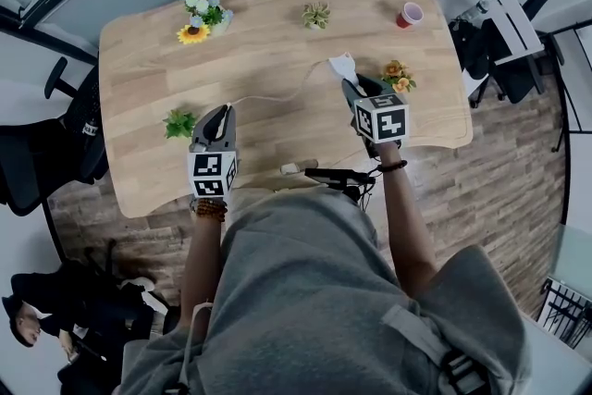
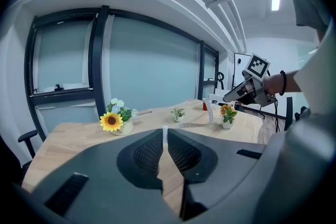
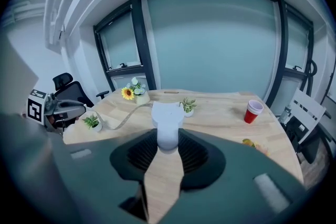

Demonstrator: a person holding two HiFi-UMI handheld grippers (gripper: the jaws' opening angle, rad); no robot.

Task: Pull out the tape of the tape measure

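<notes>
In right tongs (image 3: 167, 140), gripped the white tape measure case (image 3: 168, 118), jaws spread wide around its body, above the right half of the wooden table (image 1: 277, 5); in left tongs (image 2: 165, 140), pinched the tape end (image 2: 165, 134) in a near-closed grip by the front edge. Judged as anchoring the case one side and drawing from the other, hence tape (image 1: 277, 95) strung between both over the tabletop. Noted red cup (image 1: 410, 14) far right, contents not discernible, plus small pots holding a sunflower bunch (image 1: 199, 21), a succulent (image 1: 316, 15), a green plant (image 1: 178, 122) and orange flowers (image 1: 398, 75).
</notes>
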